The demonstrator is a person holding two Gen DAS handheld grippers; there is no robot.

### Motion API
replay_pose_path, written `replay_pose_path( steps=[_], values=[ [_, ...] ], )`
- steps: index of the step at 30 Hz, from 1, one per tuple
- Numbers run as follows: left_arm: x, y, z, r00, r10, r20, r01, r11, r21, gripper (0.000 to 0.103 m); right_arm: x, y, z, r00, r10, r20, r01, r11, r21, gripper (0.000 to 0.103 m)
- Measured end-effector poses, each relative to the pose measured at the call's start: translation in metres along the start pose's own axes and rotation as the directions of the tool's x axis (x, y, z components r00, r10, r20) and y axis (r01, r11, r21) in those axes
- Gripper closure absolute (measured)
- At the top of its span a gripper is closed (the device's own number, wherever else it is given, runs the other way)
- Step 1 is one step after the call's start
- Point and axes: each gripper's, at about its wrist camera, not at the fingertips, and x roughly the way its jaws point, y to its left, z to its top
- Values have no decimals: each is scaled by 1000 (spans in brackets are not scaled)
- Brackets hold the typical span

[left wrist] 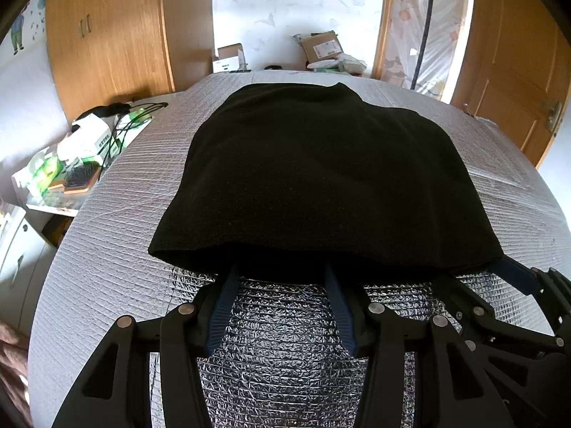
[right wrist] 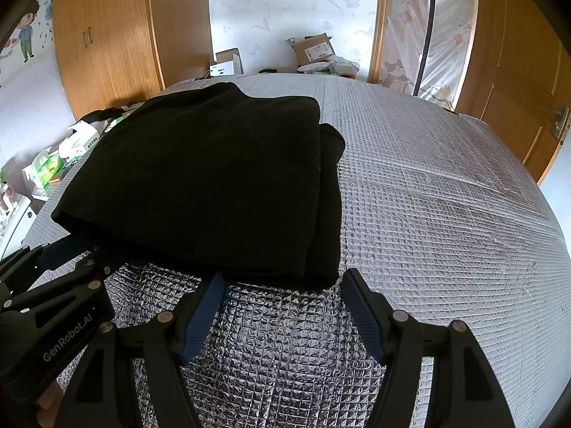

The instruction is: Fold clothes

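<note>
A black garment [left wrist: 314, 178], already folded into a thick rectangle, is laid on the silver quilted cover of the bed [right wrist: 446, 196]. Its long axis runs away from both cameras, toward the wall at the far end of the bed, and its near hem is the edge presented to both tools.

The left gripper [left wrist: 282, 278] is seen with its blue pads spread apart, their tips at or just under the near hem; whether cloth lies between them cannot be told, since the tips are lost in the garment's shadow. The right gripper [right wrist: 282, 281] is likewise held apart, straddling the near right corner of the garment, one pad at the hem and the other just past the corner over bare cover.

Both tools lie on the same near side of the garment, neither clearly closer. A further fold would seemingly be made by taking the near hem and carrying it along the long axis toward the far edge.
</note>
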Motion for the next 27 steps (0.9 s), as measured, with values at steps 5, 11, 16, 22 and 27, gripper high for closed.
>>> replay_pose_path(
  steps=[5, 11, 16, 22, 27],
  values=[
    [0, 1, 1, 1000, 1, 0, -1, 1000, 2, 51, 1, 0, 0, 1000, 1, 2, -1, 1000, 1, 34],
    [1, 1, 1, 1000, 1, 0, -1, 1000, 2, 51, 1, -1, 0, 1000, 1, 3, -1, 1000, 1, 34],
    [1, 2, 1, 1000, 1, 0, -1, 1000, 3, 51, 1, -1, 0, 1000, 1, 3, -1, 1000, 1, 34],
    [1, 2, 1, 1000, 2, 0, -2, 1000, 3, 51, 1, -2, 1, 1000, 2, 3, -2, 1000, 1, 34],
    [0, 1, 0, 1000, 3, 0, -3, 1000, 3, 51, 1, -2, 0, 1000, 2, 3, -2, 1000, 1, 34]
  ],
)
